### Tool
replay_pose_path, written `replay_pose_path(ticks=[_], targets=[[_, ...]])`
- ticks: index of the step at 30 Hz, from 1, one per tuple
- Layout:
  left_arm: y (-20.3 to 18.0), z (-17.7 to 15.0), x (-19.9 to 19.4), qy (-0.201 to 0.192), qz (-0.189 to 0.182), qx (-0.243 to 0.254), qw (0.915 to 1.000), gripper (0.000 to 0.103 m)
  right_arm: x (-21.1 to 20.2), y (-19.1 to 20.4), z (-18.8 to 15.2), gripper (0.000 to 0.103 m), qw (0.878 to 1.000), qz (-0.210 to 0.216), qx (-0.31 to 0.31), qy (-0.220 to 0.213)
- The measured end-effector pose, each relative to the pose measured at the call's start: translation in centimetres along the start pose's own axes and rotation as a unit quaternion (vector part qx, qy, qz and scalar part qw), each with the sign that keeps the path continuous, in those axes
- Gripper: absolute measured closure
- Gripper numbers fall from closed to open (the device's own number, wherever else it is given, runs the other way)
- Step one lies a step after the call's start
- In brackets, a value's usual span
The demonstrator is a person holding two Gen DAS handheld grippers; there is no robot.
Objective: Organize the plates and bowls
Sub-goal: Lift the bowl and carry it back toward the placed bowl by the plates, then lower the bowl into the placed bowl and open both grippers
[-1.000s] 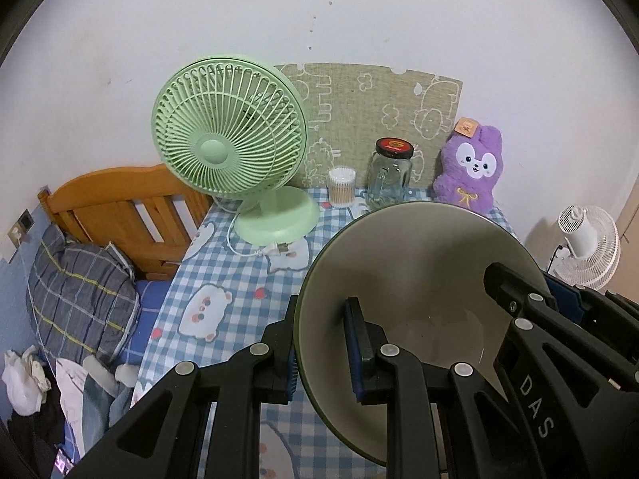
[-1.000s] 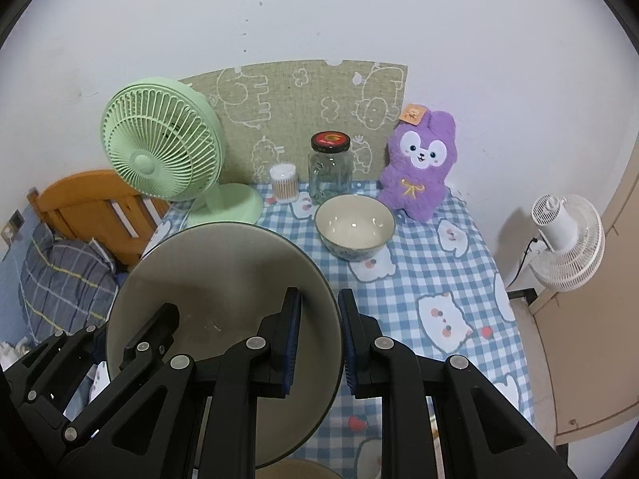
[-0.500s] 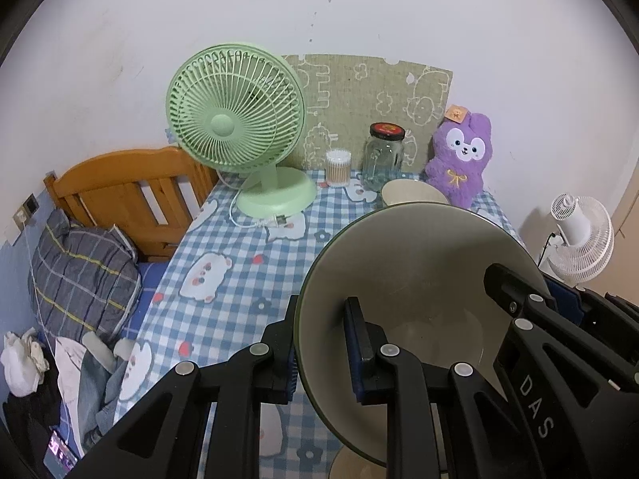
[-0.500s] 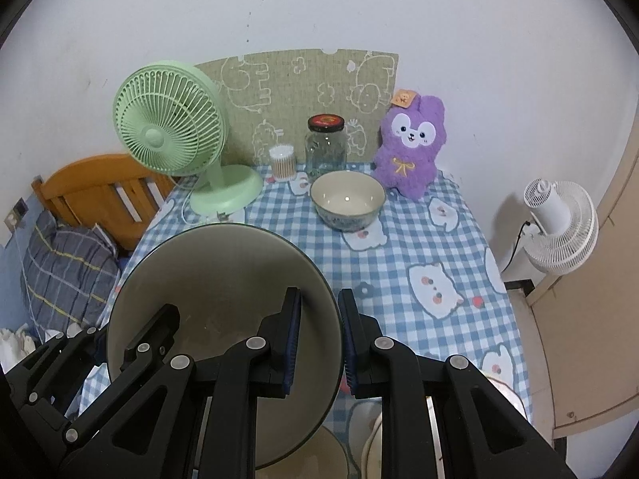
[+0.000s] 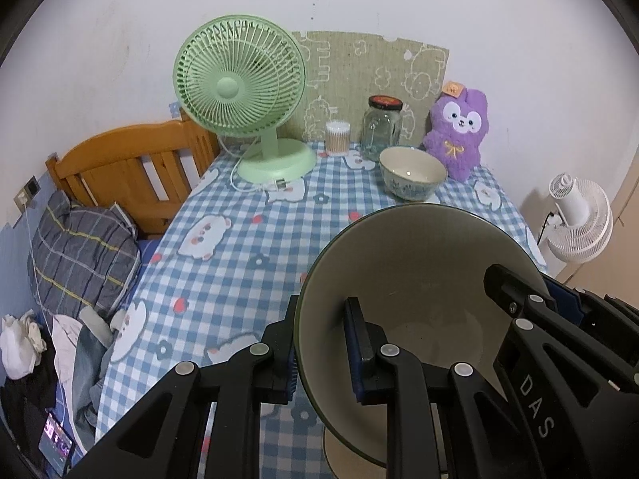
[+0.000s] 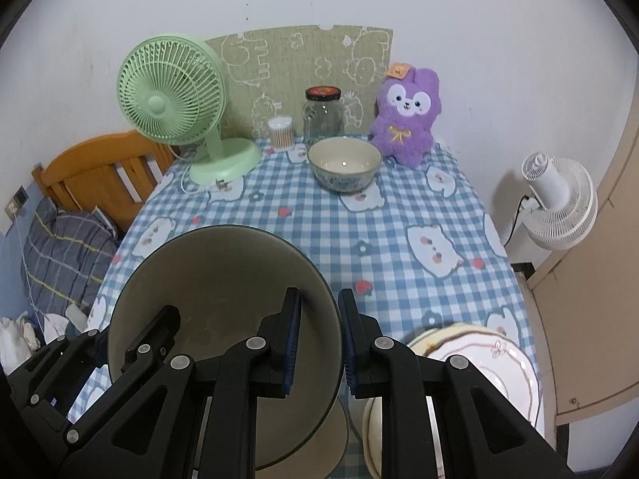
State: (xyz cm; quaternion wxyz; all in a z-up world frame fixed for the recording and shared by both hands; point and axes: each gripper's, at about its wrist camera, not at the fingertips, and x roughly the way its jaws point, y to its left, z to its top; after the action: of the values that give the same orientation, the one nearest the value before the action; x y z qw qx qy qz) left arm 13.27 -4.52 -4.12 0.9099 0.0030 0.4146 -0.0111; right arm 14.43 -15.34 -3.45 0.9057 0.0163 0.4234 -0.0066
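A large grey-green bowl [image 5: 423,279] is held above the near part of the checked table [image 5: 239,247] by both grippers. My left gripper [image 5: 321,353] is shut on its left rim, and my right gripper [image 6: 319,343] is shut on its right rim; the bowl also shows in the right wrist view [image 6: 223,287]. A smaller white patterned bowl [image 6: 344,163] stands at the back of the table, also seen in the left wrist view [image 5: 412,173]. White plates [image 6: 495,363] lie at the near right, partly hidden by my right gripper.
At the back stand a green fan [image 5: 243,95], a cotton swab jar [image 5: 337,137], a glass jar [image 5: 381,127] and a purple plush [image 5: 459,131]. A wooden bed frame [image 5: 131,167] is to the left. A white fan [image 6: 559,203] stands right of the table.
Both grippers have drawn back toward the near edge with the large bowl. More of the table shows, and the white plates have come into the right wrist view.
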Motion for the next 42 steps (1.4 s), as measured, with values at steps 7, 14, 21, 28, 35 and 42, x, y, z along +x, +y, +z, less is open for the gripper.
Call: replay_pose_path(ticks=[7, 14, 21, 28, 35, 42], targets=[[-0.1, -1.9, 0.2, 0.007, -0.001, 0.001, 1.0, 0.085, 0.3, -0.3, -1.8, 0.08, 1.0, -0.002, 0.0, 0.007], [-0.4, -3.5, 0.7, 0.02, -0.004, 0.002, 0.9998, 0.085, 0.8, -0.5, -3.2, 0.081, 1.0, -0.005, 0.001, 0.021], [-0.8, -4.8, 1.6, 0.039, -0.005, 0.005, 0.9992, 0.085, 1.7, -0.9, -4.5, 0.08, 0.999, -0.008, 0.003, 0.042], [-1.1, -5.6, 2.2, 0.054, -0.005, 0.002, 0.9985, 0.085, 2.5, -1.3, -5.3, 0.08, 0.998, -0.008, 0.006, 0.055], [-1.4, -6.3, 3.2, 0.07, -0.003, 0.004, 0.9975, 0.085, 3.6, -1.5, -6.0, 0.08, 0.997, -0.008, 0.008, 0.073], [-1.5, -6.7, 3.9, 0.08, 0.004, 0.007, 0.9967, 0.085, 4.5, -1.4, -6.3, 0.08, 0.996, -0.005, 0.009, 0.085]])
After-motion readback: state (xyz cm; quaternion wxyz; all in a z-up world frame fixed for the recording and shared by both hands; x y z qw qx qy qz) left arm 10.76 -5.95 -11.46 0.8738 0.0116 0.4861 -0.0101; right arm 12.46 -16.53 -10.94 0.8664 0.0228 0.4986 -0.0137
